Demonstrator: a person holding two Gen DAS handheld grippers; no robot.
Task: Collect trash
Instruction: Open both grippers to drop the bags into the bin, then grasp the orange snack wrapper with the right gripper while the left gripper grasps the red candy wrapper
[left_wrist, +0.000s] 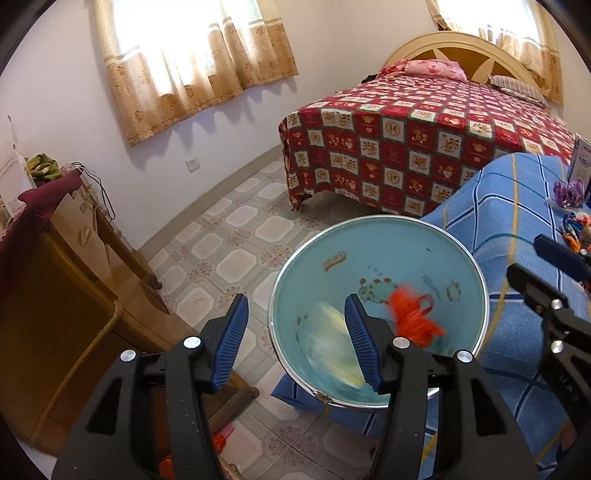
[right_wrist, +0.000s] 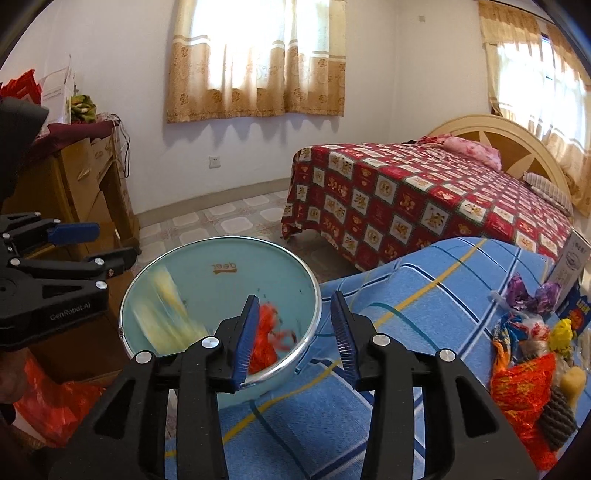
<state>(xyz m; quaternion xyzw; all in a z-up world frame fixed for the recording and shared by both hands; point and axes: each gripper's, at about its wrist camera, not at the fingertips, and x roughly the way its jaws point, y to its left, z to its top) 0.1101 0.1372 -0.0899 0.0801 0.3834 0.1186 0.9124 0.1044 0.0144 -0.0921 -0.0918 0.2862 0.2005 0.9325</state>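
Left wrist view shows your left gripper wide open, holding nothing, over the round light-blue bin with a shiny metal rim at the lower middle. Inside lie a blurry yellow wrapper and an orange-red scrap. Your right gripper is open and empty too; more wrappers sit lower right on the blue checked cloth.
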